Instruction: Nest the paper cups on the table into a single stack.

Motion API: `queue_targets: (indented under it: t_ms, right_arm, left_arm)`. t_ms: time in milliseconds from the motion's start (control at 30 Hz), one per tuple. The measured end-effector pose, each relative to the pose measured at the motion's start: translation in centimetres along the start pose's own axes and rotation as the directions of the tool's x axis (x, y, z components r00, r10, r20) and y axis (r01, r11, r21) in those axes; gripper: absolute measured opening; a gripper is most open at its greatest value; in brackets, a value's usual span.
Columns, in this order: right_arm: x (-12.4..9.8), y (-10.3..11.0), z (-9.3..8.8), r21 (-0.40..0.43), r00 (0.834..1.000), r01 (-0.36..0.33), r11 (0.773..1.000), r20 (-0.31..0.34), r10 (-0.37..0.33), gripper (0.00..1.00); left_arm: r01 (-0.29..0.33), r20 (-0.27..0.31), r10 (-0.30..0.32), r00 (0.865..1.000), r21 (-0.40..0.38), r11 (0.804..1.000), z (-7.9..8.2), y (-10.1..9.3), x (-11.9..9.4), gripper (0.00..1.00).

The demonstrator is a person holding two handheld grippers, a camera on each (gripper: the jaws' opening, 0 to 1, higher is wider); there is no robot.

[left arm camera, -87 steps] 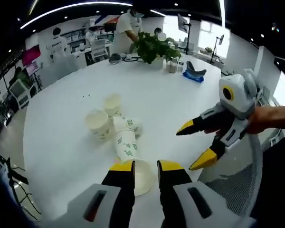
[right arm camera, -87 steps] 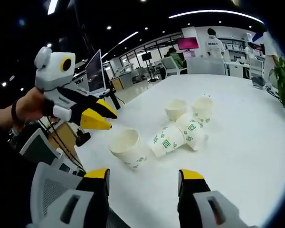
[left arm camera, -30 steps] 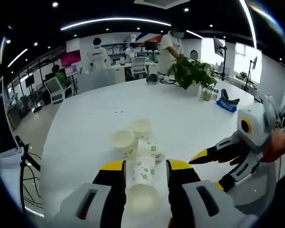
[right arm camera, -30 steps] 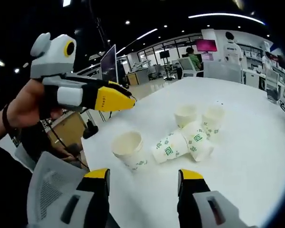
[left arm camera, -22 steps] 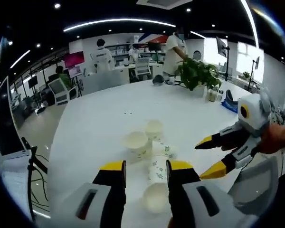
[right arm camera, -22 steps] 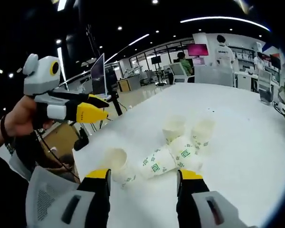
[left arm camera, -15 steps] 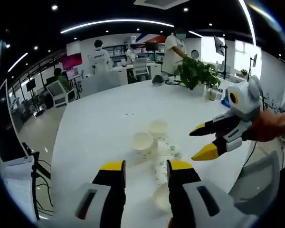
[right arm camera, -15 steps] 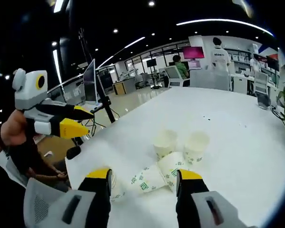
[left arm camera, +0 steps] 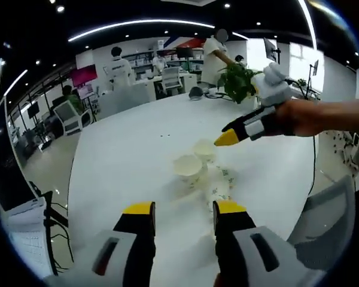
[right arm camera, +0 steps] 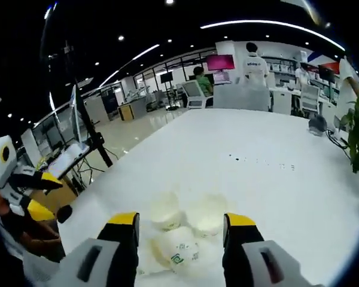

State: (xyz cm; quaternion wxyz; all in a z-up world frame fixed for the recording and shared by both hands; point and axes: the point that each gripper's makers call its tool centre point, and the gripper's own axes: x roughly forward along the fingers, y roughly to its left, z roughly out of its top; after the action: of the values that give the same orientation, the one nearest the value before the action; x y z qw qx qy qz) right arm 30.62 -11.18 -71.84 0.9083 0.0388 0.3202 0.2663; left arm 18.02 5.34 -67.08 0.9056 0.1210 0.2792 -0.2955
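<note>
Nothing's stacked yet, this is the reach-in step. The paper cups (left arm camera: 204,170) sit bunched together on the white counter (left arm camera: 125,143): two upright ones (right arm camera: 166,212) side by side at the far end of the bunch, and at least one printed cup lying on its side (right arm camera: 178,251) just nearer. In the left gripper view there may be another cup lying nearer still, but it's washed out and I can't be sure.

The right hand-held gripper (right arm camera: 179,222) hangs right over the bunch, jaws spread wide and empty, the upright pair between them in its view. From the left gripper view it looks like its yellow tips (left arm camera: 227,137) are just above the far upright cup. The left hand-held gripper (left arm camera: 178,209) is pulled back at the near edge, also released and empty.

Next move, I'd guess: drop the right one around an upright cup's rim and close gently, since paper cups crush easily.
</note>
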Motion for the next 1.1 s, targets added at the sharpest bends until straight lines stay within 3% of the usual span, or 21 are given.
queue_targets:
  t_ms: [100, 233, 367, 567, 667, 800, 1100]
  right_arm:
    - [1.4, -2.6, -0.3, 0.050, 0.997, 0.058, 0.997, -0.045, -0.056, 0.54]
    - [2.5, -3.9, -1.7, 0.106, 0.990, 0.095, 0.990, -0.111, -0.083, 0.49]
    - [3.8, -4.6, -2.2, 0.158, 0.986, 0.110, 0.981, -0.142, -0.087, 0.42]
    - [6.4, -5.3, -3.4, 0.169, 0.971, 0.131, 0.977, -0.223, -0.091, 0.30]
    - [6.7, -5.2, -4.2, 0.185, 0.962, 0.147, 0.972, -0.255, -0.097, 0.16]
    - [6.8, -4.9, -4.6, 0.185, 0.958, 0.164, 0.969, -0.266, -0.111, 0.00]
    - [5.4, -5.3, -3.5, 0.173, 0.962, 0.190, 0.966, -0.229, -0.148, 0.00]
  left_arm:
    - [0.012, -0.010, -0.012, 1.000, -0.009, 1.000, -0.7, 0.3, 0.0, 0.40]
    - [0.018, -0.018, -0.018, 1.000, -0.002, 1.000, -1.0, 0.8, 0.0, 0.43]
    - [0.030, -0.022, -0.030, 0.999, 0.000, 1.000, -1.0, 0.9, 0.2, 0.46]
    - [0.056, -0.015, -0.056, 0.998, -0.005, 0.998, -1.1, 0.6, 0.5, 0.50]
    - [0.074, -0.017, -0.074, 0.997, 0.000, 0.997, -1.2, 0.3, 0.6, 0.51]
    - [0.094, -0.027, -0.093, 0.995, 0.002, 0.996, -1.7, 0.1, 0.5, 0.53]
    - [0.198, -0.113, -0.196, 0.974, 0.006, 0.980, -4.2, -1.6, -0.3, 0.58]
